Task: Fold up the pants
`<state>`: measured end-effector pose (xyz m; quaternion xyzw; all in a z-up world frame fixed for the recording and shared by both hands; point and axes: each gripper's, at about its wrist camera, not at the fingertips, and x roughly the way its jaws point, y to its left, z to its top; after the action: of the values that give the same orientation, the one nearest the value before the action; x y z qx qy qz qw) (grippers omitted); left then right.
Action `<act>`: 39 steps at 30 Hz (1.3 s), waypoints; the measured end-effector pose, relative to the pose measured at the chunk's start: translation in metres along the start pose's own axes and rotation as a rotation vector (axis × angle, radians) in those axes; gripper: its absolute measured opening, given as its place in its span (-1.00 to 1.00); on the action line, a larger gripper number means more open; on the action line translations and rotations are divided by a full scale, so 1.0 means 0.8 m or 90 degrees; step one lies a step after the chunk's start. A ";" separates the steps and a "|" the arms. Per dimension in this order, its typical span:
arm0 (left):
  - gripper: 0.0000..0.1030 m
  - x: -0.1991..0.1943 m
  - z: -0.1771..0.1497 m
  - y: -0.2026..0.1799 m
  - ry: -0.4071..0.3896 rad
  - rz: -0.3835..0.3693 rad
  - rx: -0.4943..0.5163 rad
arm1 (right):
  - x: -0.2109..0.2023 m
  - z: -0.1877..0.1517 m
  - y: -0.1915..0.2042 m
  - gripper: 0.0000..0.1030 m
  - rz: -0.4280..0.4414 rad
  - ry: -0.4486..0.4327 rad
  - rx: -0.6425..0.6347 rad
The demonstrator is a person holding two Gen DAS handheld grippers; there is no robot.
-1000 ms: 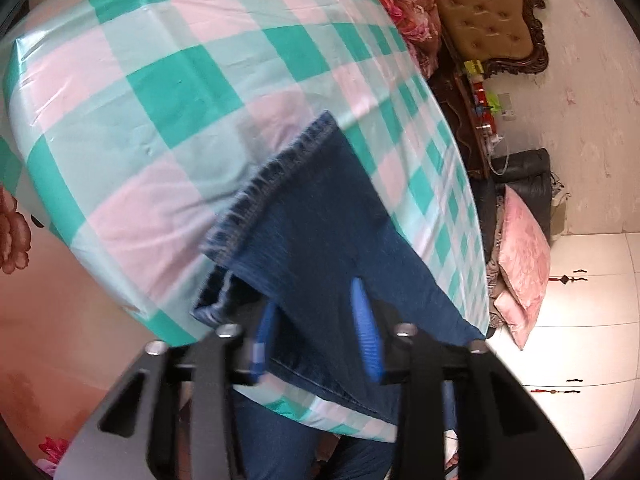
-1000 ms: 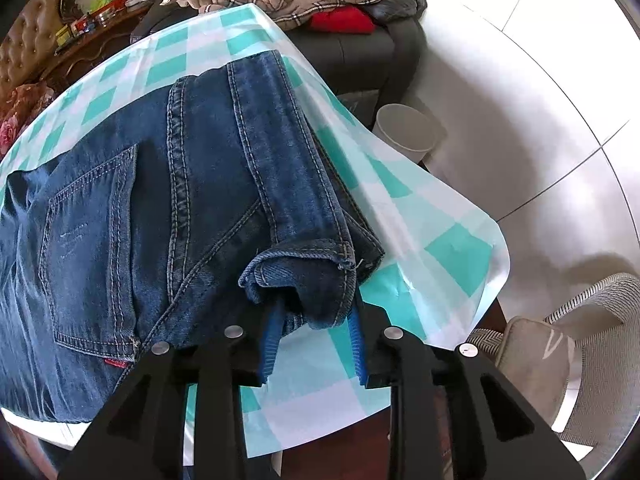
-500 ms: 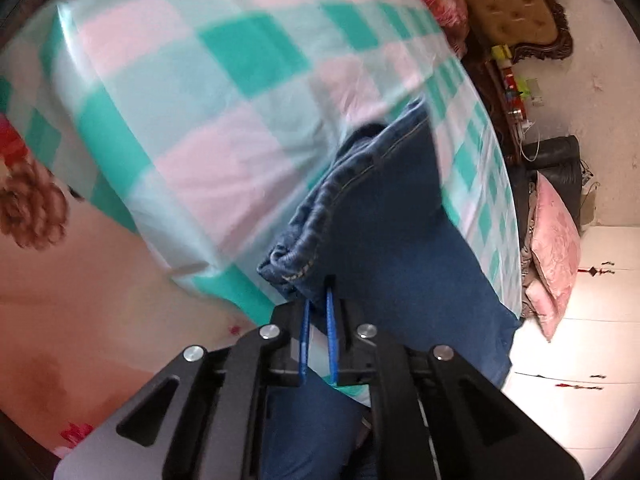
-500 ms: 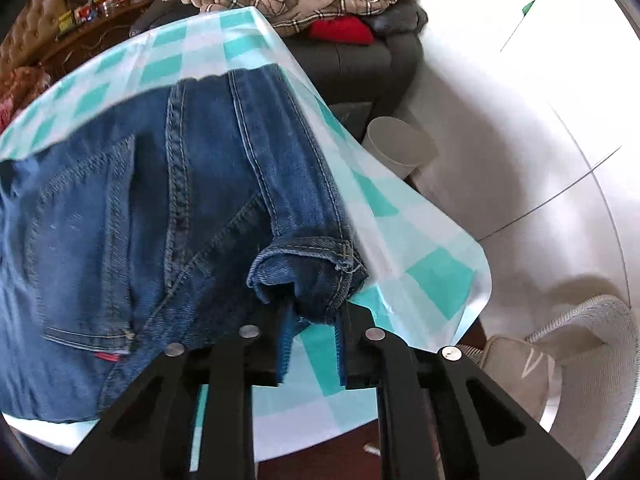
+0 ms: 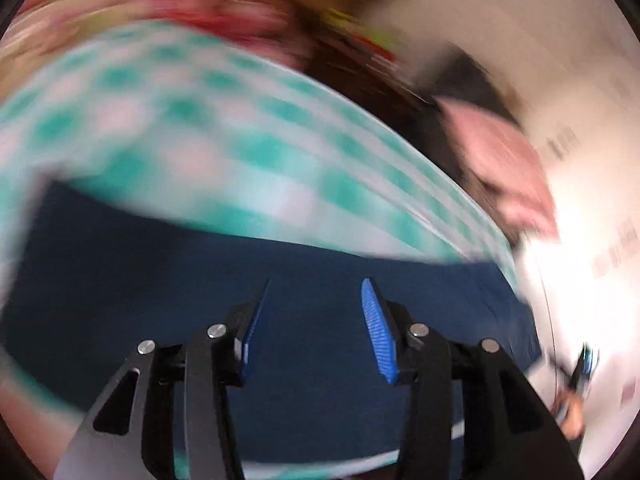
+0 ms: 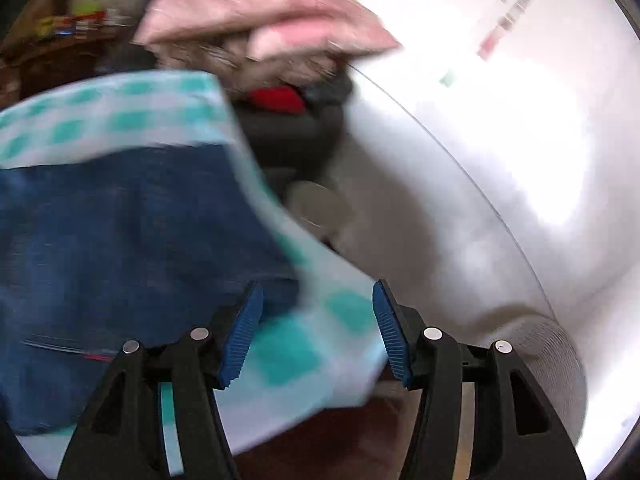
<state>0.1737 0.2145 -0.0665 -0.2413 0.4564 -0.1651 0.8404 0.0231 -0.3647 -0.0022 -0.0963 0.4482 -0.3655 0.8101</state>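
The tabletop (image 5: 224, 152), covered in a teal, pink and white checked cloth, filled most of both views, though heavy blur smeared its pattern. Across it lay the jeans (image 5: 312, 292), a broad dark blue slab flat on the cloth; in the right wrist view they ran to the near right corner of the tabletop, where the cloth hung over the edge.

You appeared to be between steps: both tools stood off the denim, so a fold looked just laid down and let go. Your left tool (image 5: 316, 320) had its blue pads apart and widening, with nothing pinched between them, only denim lying below. Your right tool (image 6: 316, 328) was likewise opening, its pads clear of the fabric, framing the cloth corner and the edge of the jeans (image 6: 120, 240).

My reading is that the next move called for checking how the folded layers lay, then taking hold of one end with both tools so the edges stayed aligned. The blur made the seams and hems impossible to pick out, so I cannot tell how many folds were already in.

Around the tabletop, pink cushions (image 6: 256, 20) sat piled on a dark sofa (image 6: 292, 132), with something red (image 6: 276, 98) tucked beneath. Pale floor (image 6: 500, 140) spread to the right.
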 end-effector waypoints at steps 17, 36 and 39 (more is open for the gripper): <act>-0.63 0.270 0.001 -0.291 0.193 -0.149 0.243 | 0.060 0.012 0.110 0.12 0.058 -0.026 -0.120; -0.87 0.363 0.011 -0.444 0.204 -0.175 0.333 | 0.074 0.007 -0.027 0.28 0.094 -0.035 0.071; -0.56 0.357 -0.033 -0.495 0.220 -0.217 0.402 | 0.077 0.052 -0.019 0.20 0.151 -0.062 0.035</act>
<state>0.2796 -0.2624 -0.0552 -0.0125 0.4713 -0.4727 0.7445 0.0684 -0.4244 -0.0110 -0.0379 0.4064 -0.2746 0.8706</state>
